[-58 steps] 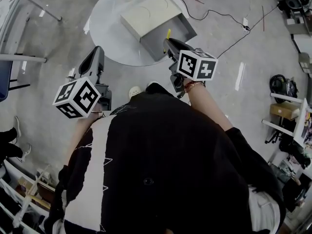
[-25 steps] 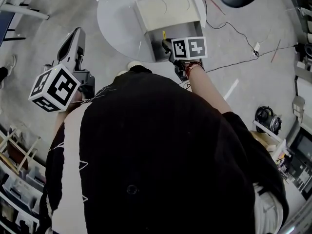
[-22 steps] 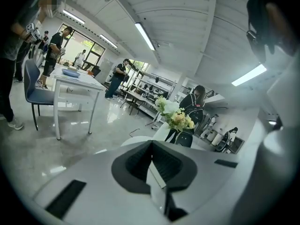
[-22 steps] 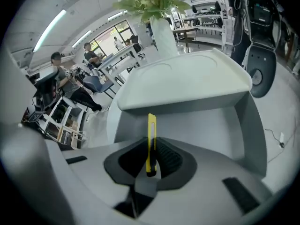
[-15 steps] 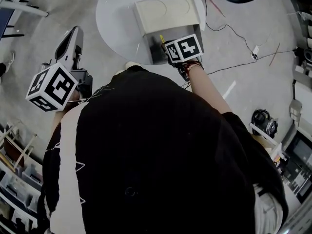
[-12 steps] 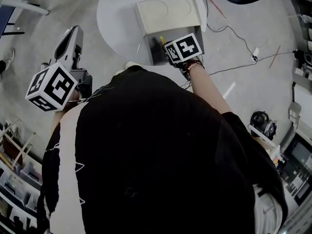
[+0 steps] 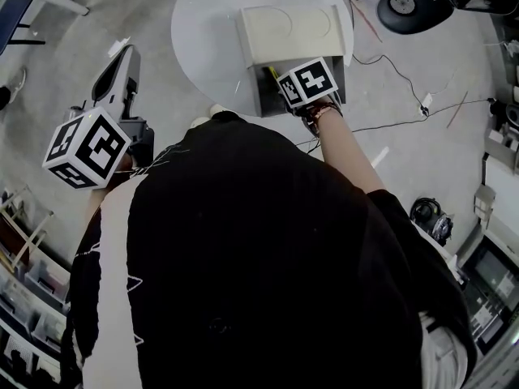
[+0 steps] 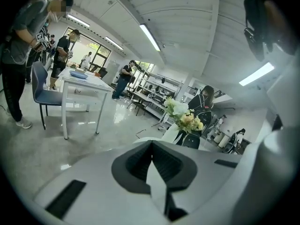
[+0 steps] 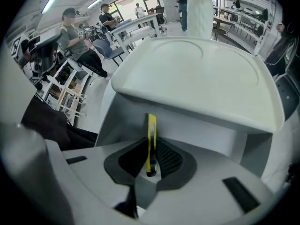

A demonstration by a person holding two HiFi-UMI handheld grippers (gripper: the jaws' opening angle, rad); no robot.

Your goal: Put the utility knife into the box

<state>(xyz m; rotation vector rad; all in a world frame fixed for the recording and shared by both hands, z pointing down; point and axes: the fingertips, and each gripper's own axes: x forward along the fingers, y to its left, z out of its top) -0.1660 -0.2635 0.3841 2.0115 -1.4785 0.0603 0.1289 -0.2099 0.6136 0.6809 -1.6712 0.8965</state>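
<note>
A slim yellow utility knife (image 9: 151,142) stands upright between the pads of my right gripper (image 9: 151,161), which is shut on it. The knife's tip (image 7: 272,73) pokes out over the open grey compartment of the box (image 7: 268,96). The box's cream lid (image 7: 290,29) stands raised behind it, filling the right gripper view (image 9: 197,78). The box rests on a round white table (image 7: 203,39). My left gripper (image 7: 117,67) is held off to the left, away from the table, over the floor; its jaws (image 8: 152,165) are shut with nothing between them.
A vase of flowers (image 8: 183,121) stands ahead of the left gripper. Several people, chairs and desks (image 8: 79,81) fill the room beyond. A black chair base (image 7: 413,2) and cables (image 7: 405,79) lie on the floor right of the table. Shelving lines the floor at lower left (image 7: 24,298).
The right gripper with the knife has edged forward over the box's open compartment. The head view has shifted slightly; the left gripper stays about where it was.
</note>
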